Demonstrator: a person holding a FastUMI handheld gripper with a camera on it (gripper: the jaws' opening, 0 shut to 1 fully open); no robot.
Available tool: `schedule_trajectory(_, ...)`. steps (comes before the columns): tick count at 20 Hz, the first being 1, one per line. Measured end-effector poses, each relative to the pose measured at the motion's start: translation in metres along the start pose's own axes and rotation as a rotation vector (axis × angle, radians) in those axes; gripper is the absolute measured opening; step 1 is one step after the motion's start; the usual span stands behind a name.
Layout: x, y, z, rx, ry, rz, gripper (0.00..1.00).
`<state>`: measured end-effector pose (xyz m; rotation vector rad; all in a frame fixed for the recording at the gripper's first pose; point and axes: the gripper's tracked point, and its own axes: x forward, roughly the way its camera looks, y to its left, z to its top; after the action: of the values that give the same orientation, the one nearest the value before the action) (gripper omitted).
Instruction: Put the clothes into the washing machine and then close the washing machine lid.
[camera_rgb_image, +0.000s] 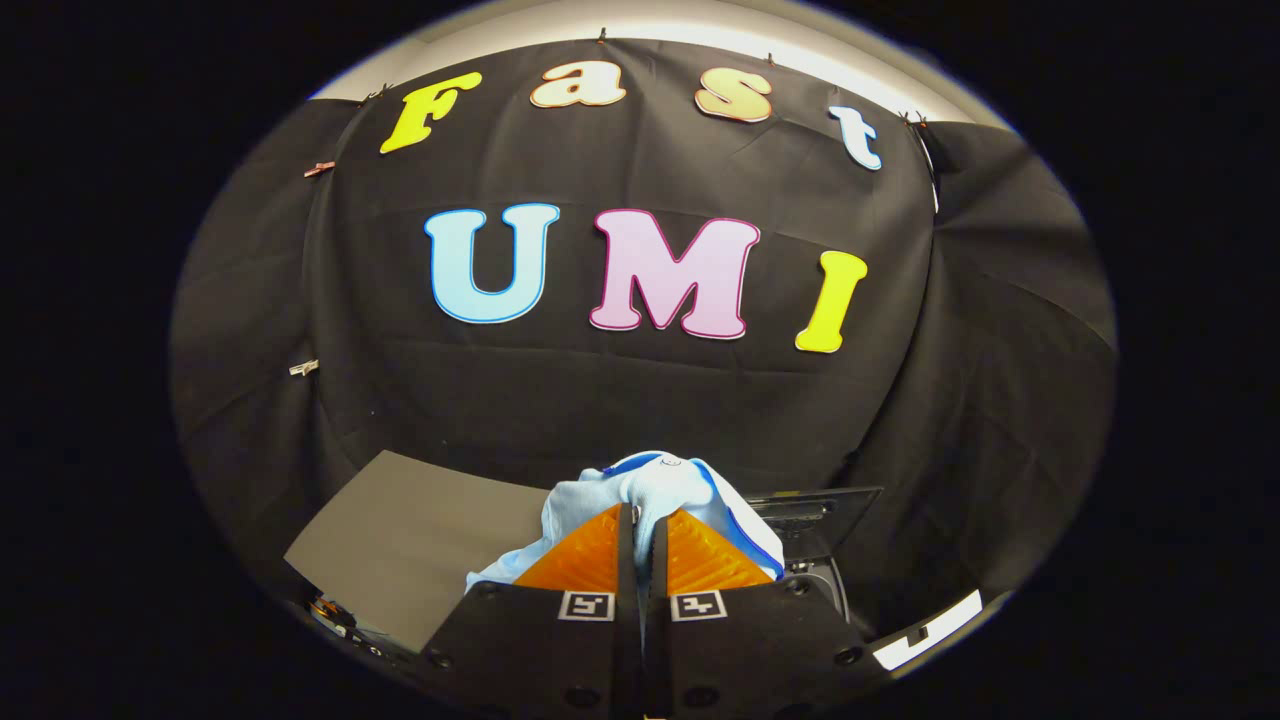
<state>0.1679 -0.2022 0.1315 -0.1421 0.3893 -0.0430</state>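
The tongs (642, 520) are pinched tight on a light blue garment (660, 490) held aloft above the washing machine (815, 540), whose lid (420, 540) stands open, so dropping it in and closing remain

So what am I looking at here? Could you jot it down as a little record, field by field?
gripper: fingers closed together, pinching cloth
held item: light blue garment with darker blue trim, bunched up around and ahead of the fingers
beyond and right of the fingers: dark machine part, too little visible to tell whether the lid is open
beyond and left of the fingers: flat grey board
backdrop: black cloth wall
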Motion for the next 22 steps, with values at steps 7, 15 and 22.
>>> schedule_trajectory(7,0.028,-0.082,-0.008,0.004,0.008,-0.074,0.06)
schedule_trajectory(15,0.072,-0.142,-0.05,-0.047,0.066,-0.147,0.06)
schedule_trajectory(22,0.106,-0.155,-0.12,-0.107,0.146,-0.118,0.06)
